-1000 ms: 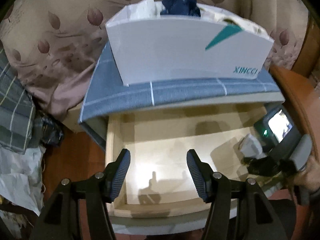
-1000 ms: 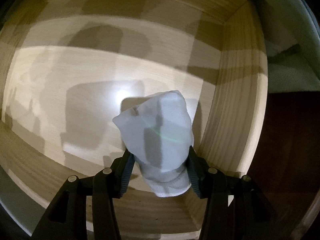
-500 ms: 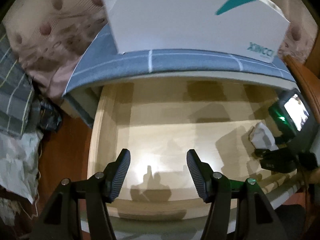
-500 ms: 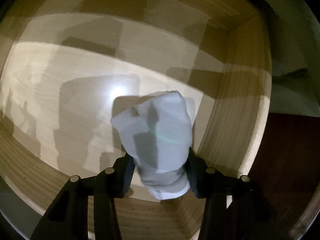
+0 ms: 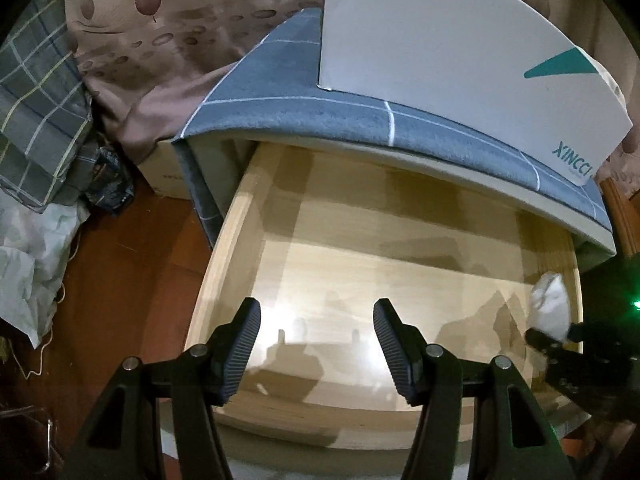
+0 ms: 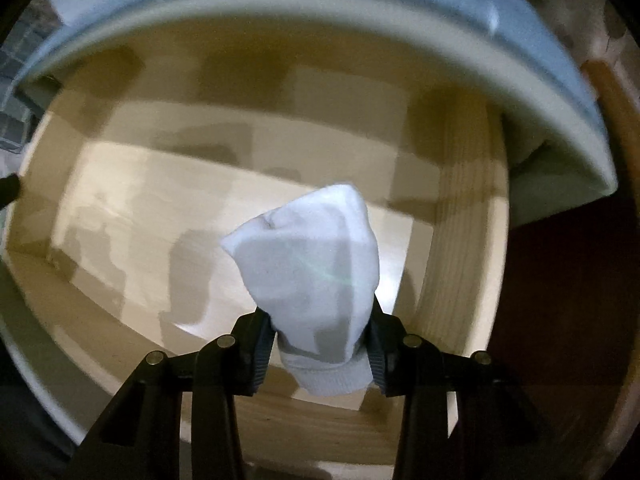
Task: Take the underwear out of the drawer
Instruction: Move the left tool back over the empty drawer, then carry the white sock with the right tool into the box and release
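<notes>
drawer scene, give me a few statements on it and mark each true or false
1. The right gripper is clamped on a white garment. True.
2. The left gripper holds a blue cloth. False: its jaws stand open with nothing between them.
3. The wooden drawer is pushed shut. False: it is pulled open.
4. A white box with a teal triangle stands on the grey checked cover above the drawer. True.
5. The drawer floor is piled with clothes. False: the floor in view is bare wood; the white garment is the only cloth seen there.
</notes>
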A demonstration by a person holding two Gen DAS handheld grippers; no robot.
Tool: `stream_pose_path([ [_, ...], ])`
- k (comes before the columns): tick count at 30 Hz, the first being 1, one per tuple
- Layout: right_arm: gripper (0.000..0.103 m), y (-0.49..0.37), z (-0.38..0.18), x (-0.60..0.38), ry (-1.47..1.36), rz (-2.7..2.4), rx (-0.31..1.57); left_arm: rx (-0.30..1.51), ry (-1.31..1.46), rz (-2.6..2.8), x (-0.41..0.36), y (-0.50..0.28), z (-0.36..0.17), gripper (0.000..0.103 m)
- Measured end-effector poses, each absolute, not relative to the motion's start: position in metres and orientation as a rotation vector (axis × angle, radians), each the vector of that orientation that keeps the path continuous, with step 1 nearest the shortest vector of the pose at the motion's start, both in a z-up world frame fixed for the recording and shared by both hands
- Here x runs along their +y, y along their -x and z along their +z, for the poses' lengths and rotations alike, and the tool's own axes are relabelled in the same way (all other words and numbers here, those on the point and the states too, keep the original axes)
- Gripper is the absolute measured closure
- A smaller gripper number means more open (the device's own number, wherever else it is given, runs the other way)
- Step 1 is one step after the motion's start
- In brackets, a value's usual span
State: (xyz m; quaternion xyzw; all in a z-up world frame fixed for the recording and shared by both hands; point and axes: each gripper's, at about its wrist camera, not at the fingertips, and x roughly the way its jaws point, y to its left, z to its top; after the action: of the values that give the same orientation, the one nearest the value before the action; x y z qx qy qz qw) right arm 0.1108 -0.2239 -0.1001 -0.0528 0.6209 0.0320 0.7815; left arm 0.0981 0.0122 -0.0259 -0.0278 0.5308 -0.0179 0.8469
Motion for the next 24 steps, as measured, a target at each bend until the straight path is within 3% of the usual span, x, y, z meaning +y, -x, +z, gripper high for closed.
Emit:
stream_pose_path([
  [5,0.066,-0.101,-0.066,-0.218,0.058,0.091,1.216,1.119,0.063,-0.024,0.013,-0.100,-0.027,0.043],
  [24,0.066,-0.070,0.042,-0.219,-0.048,0.141,1.019,1.071,0.053,-0.011,0.014,-0.097,-0.021,0.043],
])
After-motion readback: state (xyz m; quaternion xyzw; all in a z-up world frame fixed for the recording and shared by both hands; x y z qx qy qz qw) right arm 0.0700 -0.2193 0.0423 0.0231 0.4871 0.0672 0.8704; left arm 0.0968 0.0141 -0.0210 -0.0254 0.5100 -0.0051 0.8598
